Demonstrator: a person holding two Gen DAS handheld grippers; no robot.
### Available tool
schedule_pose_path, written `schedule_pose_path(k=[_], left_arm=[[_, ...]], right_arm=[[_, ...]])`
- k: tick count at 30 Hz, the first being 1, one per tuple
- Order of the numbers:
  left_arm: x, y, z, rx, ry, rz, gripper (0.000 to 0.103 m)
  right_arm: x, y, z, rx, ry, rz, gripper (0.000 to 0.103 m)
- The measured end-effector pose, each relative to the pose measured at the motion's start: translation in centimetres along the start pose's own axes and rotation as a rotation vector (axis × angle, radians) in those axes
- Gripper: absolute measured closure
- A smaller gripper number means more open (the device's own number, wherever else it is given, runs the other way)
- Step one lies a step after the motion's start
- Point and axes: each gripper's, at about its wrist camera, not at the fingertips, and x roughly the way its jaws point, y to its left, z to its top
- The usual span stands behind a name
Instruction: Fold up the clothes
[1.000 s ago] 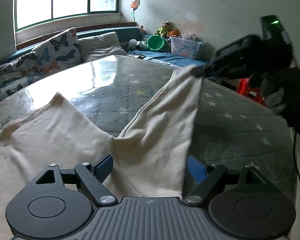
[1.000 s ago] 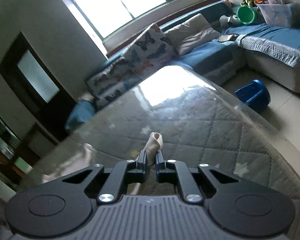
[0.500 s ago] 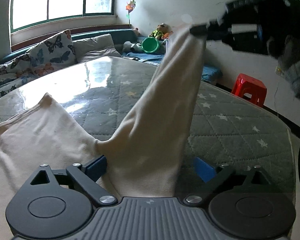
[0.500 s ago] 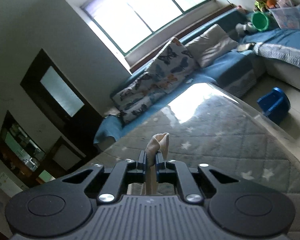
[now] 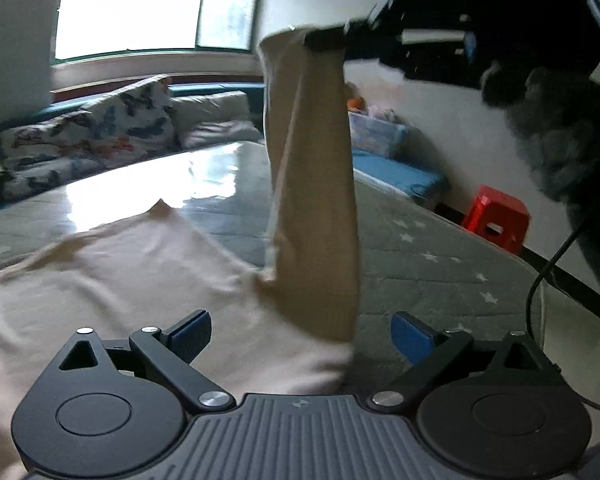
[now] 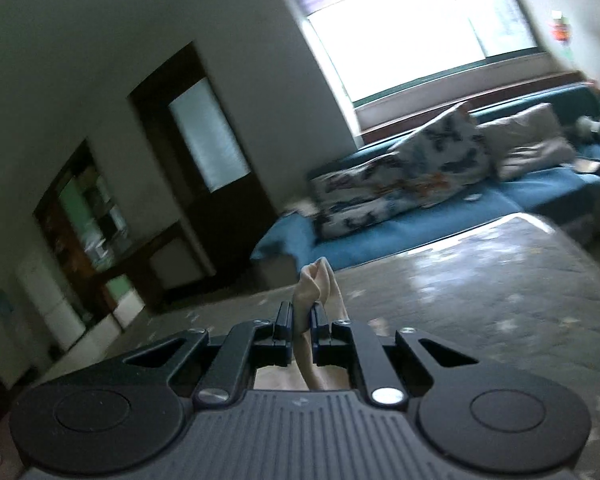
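We see a big room with a pale wall point(image 5: 440, 92) and a bright wide window point(image 6: 420, 28). Under the window sits a long blue sofa point(image 6: 400, 228) with a butterfly-print cushion point(image 5: 96, 136) and a plain grey cushion point(image 5: 216, 120). A dark wooden door with a frosted glass pane point(image 6: 204, 144) stands off to the side. By the wall we see a small red plastic stool point(image 5: 496, 216).

In the middle of the room is a large table with a grey quilted star-print cover under shiny clear plastic point(image 5: 420, 264). The light from the window shines on it.

On the table lies a big cream-coloured cloth garment point(image 5: 112, 280). Most of it is spread flat, right in front of our left gripper point(image 5: 300, 332). One long sleeve stands up high from the table.

Our right gripper point(image 6: 301, 320) is pinched tight on the end of that sleeve and holds it up in the air, high above the table. A person's hand in a dark fuzzy glove point(image 5: 556, 128) holds this gripper.

Our left gripper hangs low over the garment. Its blue-tipped jaws have just been opening and now stand wide apart. The bottom of the raised sleeve sits between them, but they do not press on it.
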Motion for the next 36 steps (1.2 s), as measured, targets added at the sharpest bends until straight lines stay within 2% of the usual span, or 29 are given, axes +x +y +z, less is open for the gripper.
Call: schedule_pose_path(k=[5,9,13,15,19,23,29,31,34,36], left_arm=[[-4.4,2.9,-1.6,-0.068,-0.029,0.118,0.004],[-6.3,5.2,-3.0,-0.131,-0.02,0.201,0.004],[-7.4,6.9,-3.6,-0.169,-0.018,0.256,0.004],[-7.6,7.4,-3.5,-0.178,-0.025,0.268,0.004],[-6.7,7.6,-2.7,-0.179,-0.027,0.253,0.006],[-4.5,7.7,-2.3,-0.175,0.008,0.248,0.015],[-1.1,9.1,-3.0,-0.249,0.104,0.283,0.032],[-0.6,9.3,-3.3,-0.255,0.13,0.296,0.034],[-0.3,9.3,-3.7,-0.257,0.142,0.3,0.035],[-0.3,9.2,-3.7,-0.259,0.142,0.292,0.05]], right_arm=[[4.5,5.2,-2.9,-0.084,0.096,0.085,0.095],[7.5,7.9,-5.8,-0.107,0.209,0.15,0.08],[7.1,8.5,-7.2,-0.147,0.272,0.17,0.079],[6.3,7.6,-7.2,-0.18,0.282,0.136,0.078],[4.9,4.9,-8.1,-0.227,0.332,0.008,0.078],[4.3,1.4,-9.6,-0.194,0.383,-0.075,0.078],[5.1,-0.9,-11.0,-0.185,0.418,-0.108,0.079],[5.2,-1.2,-10.8,-0.187,0.422,-0.108,0.078],[5.2,-0.9,-9.4,-0.196,0.367,-0.094,0.078],[5.9,-0.6,-8.9,-0.205,0.345,-0.087,0.078]])
